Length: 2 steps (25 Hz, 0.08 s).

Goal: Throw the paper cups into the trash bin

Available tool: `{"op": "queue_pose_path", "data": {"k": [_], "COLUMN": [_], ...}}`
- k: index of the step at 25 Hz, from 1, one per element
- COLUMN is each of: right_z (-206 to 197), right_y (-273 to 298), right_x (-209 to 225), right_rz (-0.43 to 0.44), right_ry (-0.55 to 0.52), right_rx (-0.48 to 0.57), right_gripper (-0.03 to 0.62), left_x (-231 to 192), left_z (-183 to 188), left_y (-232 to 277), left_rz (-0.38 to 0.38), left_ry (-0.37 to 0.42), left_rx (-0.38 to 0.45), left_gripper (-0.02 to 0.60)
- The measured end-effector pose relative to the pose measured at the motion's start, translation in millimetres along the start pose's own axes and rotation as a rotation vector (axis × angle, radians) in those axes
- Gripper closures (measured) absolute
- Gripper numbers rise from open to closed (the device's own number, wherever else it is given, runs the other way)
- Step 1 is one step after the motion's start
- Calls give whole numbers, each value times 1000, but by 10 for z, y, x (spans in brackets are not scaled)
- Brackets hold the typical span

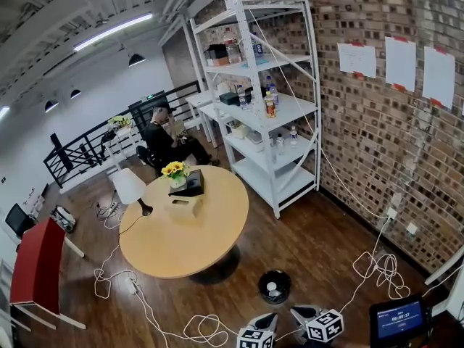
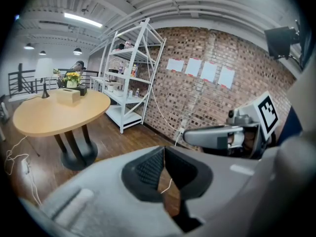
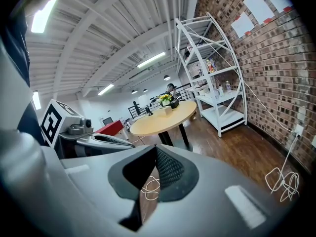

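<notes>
Only in head view, trash bin [image 1: 261, 284], paper cup [image 1: 272, 287] inside

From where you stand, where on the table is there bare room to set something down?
The near half of the round table is bare, from the tissue box to the front edge. Its far edge is crowded: flowers, black box, a lamp at the left rim. Cables litter the floor near the trash bin.

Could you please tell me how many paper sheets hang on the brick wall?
4 paper sheets, in one row right of the shelf: leftmost, second, third, rightmost; none seems hidden.
</notes>
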State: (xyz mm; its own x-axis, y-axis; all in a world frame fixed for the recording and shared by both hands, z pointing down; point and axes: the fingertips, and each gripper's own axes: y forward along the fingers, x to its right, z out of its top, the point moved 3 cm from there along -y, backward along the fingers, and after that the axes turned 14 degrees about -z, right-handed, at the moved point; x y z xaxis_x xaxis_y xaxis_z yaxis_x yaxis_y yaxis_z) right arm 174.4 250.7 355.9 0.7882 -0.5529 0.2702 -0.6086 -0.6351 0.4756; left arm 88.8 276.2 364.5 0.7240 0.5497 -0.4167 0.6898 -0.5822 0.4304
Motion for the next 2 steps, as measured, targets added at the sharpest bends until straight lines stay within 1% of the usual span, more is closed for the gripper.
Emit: {"op": "queue_pose_path", "data": {"k": [2], "right_z": [9], "right_y": [-7], "right_x": [-8], "right_rz": [1], "right_ry": [-1], "right_rx": [-1], "right_gripper": [583], "left_x": [10], "left_z": [-10], "left_y": [0], "left_rz": [-1], "left_ry": [-3], "left_rx": [-1], "left_gripper": [572]}}
